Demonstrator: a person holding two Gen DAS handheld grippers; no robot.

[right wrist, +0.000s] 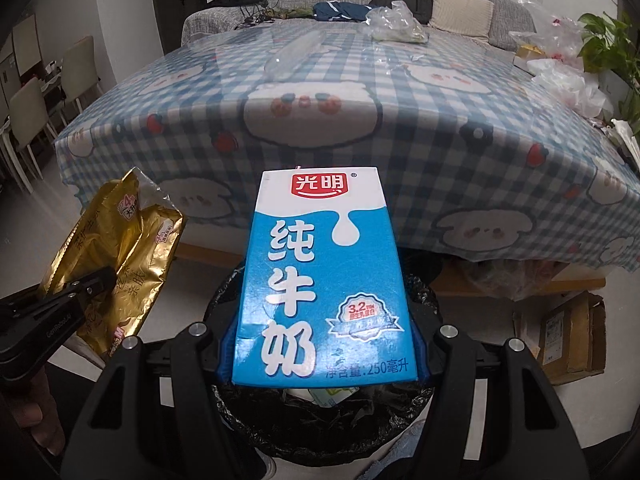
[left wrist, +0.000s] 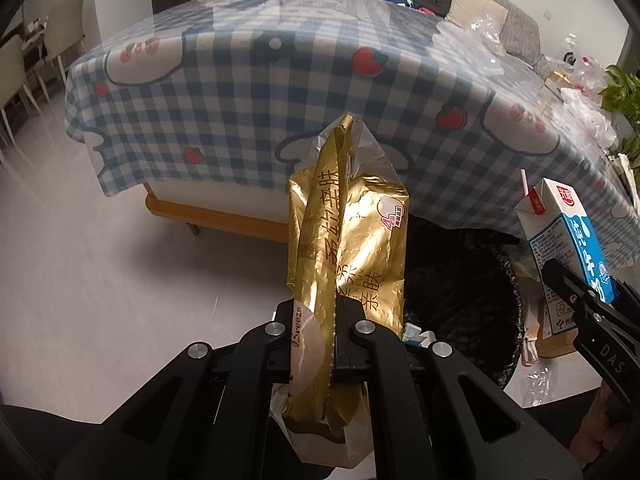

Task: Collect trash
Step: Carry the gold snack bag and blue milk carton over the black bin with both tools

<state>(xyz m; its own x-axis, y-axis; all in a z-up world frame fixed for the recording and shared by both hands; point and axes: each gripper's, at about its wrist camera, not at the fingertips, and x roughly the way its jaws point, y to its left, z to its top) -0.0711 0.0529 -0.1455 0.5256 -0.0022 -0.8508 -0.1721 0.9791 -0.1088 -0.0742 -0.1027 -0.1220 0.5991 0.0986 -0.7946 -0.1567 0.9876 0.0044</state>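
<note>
Your left gripper (left wrist: 334, 320) is clamped tight on the wrapper (left wrist: 352, 240), angled downward; your right gripper (right wrist: 324, 344) grips the carton (right wrist: 324, 280), likewise tilted down.

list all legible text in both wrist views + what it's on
"光明", "纯牛奶", "3.2", "250毫升": blue-and-white milk carton
"Breeze": crinkled gold foil wrapper; its gold Chinese print is too creased to read
"DAS": black right gripper
"GenRobot.AI", faint: black left gripper
Brown cardboard box label: too small to read
</note>
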